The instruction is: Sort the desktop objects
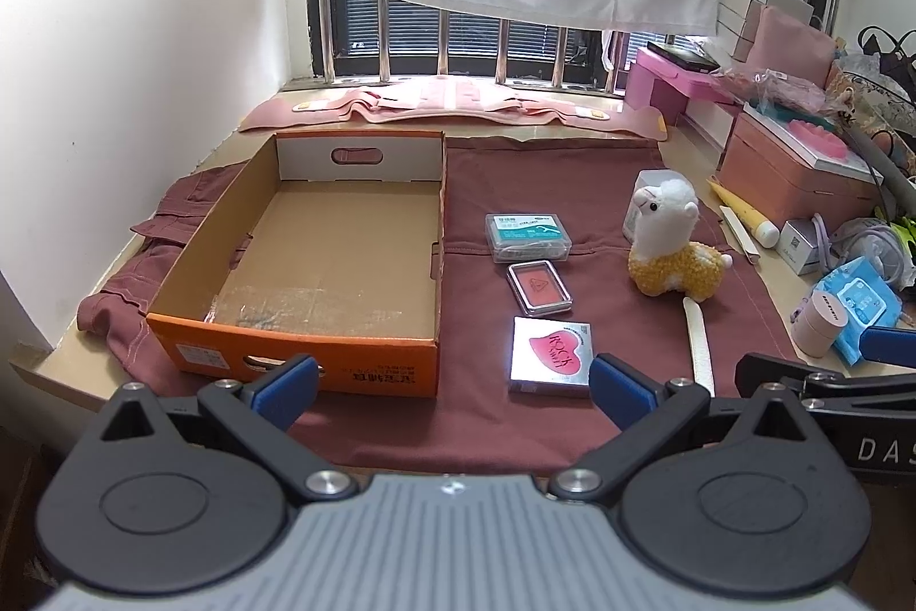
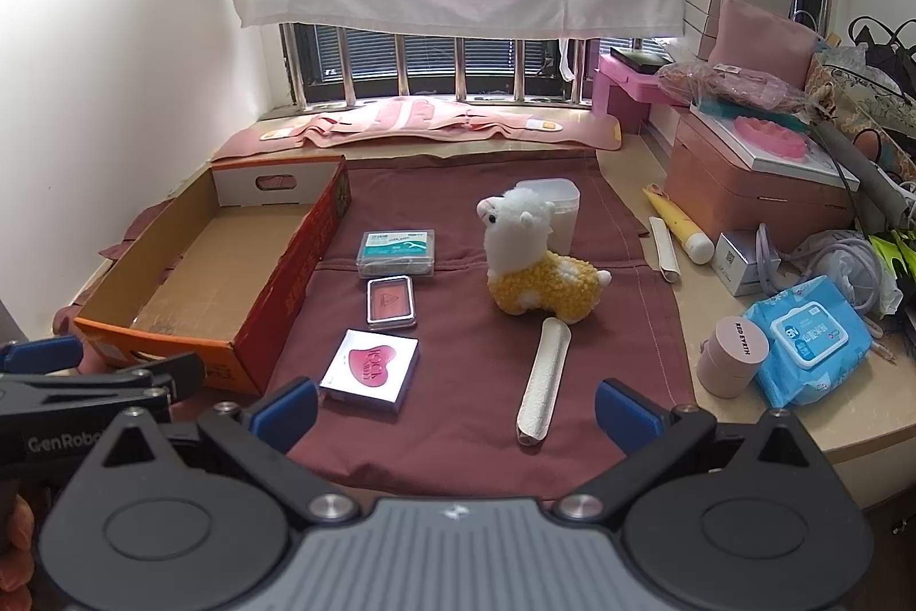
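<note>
Two grippers hover low over a maroon cloth (image 2: 458,416), both with jaws wide apart and nothing between them. From the left wrist view, the left gripper (image 1: 452,385) fills the bottom of the frame, and the orange cardboard box (image 1: 320,256) lies empty at centre left. Just right of the box, in a column running toward the lower middle, lie a clear floss-pick case (image 1: 528,236), a red compact (image 1: 539,286) and a silver box with a pink heart (image 1: 551,354) (its lettering reads upside down). From the right wrist view, the right gripper (image 2: 455,408) sits at the bottom, the alpaca plush (image 2: 535,261) stands at centre, and a white nail file (image 2: 544,373) lies just below it.
</note>
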A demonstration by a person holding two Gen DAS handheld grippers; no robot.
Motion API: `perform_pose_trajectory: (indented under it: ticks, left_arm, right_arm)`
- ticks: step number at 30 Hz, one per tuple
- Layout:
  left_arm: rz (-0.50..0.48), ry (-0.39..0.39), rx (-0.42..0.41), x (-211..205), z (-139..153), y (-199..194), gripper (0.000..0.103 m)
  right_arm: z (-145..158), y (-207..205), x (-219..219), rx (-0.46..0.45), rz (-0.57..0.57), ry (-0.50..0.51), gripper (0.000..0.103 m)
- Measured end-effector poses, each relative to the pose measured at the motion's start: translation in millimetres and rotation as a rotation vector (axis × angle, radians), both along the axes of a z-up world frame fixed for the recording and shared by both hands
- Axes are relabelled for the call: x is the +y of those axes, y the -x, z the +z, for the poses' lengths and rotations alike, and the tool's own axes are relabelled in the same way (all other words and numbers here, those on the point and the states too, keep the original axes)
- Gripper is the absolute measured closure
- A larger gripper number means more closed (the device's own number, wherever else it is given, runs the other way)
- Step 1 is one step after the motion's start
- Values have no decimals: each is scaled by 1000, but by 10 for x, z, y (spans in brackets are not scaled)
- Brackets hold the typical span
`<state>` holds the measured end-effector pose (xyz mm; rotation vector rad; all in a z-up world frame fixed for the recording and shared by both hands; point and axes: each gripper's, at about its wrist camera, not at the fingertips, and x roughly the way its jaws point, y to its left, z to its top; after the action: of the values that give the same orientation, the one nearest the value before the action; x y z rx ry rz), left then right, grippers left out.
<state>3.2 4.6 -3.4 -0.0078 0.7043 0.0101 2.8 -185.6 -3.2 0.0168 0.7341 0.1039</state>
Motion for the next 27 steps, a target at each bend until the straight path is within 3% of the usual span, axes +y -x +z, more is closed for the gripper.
perform_pose_trajectory:
  ticks: [27]
  left_arm:
    - [22, -4, 1, 46, -2, -4, 0]
  right_arm:
    - [-19, -26, 46, 0, 21, 1, 0]
